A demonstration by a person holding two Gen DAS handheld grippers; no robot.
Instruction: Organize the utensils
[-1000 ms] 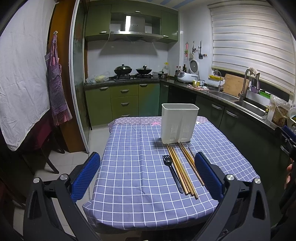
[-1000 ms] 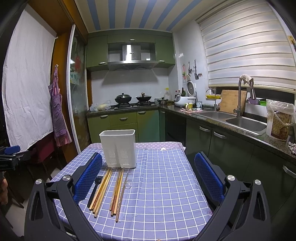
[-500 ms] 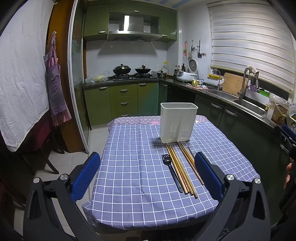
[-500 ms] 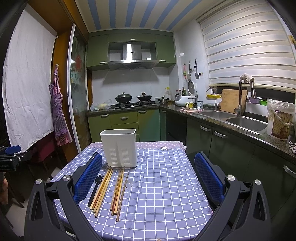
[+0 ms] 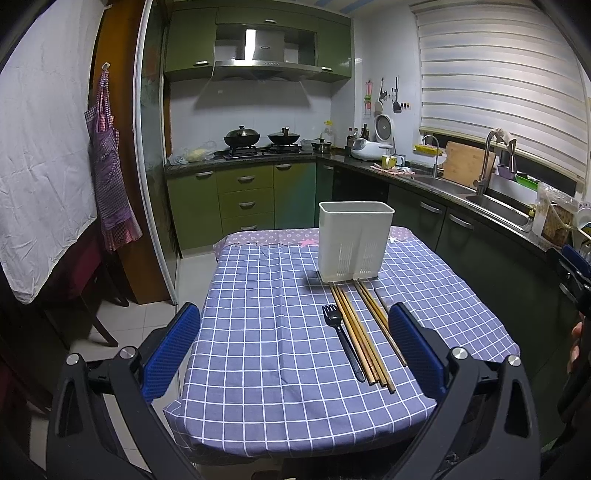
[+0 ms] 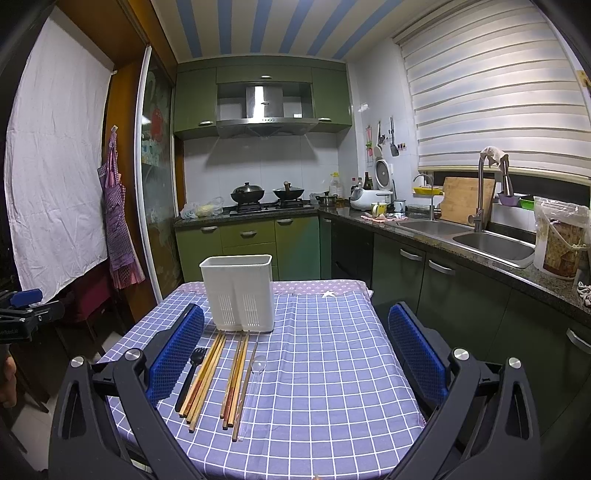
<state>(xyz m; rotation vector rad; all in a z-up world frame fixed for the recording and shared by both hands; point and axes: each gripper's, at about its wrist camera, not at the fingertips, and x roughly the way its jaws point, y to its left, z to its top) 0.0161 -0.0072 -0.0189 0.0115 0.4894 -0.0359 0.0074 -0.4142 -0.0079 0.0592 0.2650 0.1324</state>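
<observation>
Nothing has been sorted yet, by the look of it: the white holder (image 5: 355, 240) stands ahead of both tongs, no handles showing above its rim. The left tongs (image 5: 293, 350) and right tongs (image 6: 295, 354) gape wide, holding nothing. The black fork (image 5: 341, 338), chopsticks (image 5: 360, 332) and clear spoon (image 6: 255, 384) lie loose on the desk (image 5: 258, 332), just short of the holder

Small kitchen, green cabinets (image 6: 251, 236) below and above. Steel range hood (image 6: 264, 118) over hob, two woks (image 6: 247, 192). Sink (image 6: 491, 245) under white blind (image 6: 491, 92). Striped blue ceiling (image 6: 266, 26). Purple apron (image 5: 110, 184) hanging beside white sheet (image 5: 40, 155). Checked tablecloth (image 5: 266, 332), pale tiled floor (image 5: 122, 325).
</observation>
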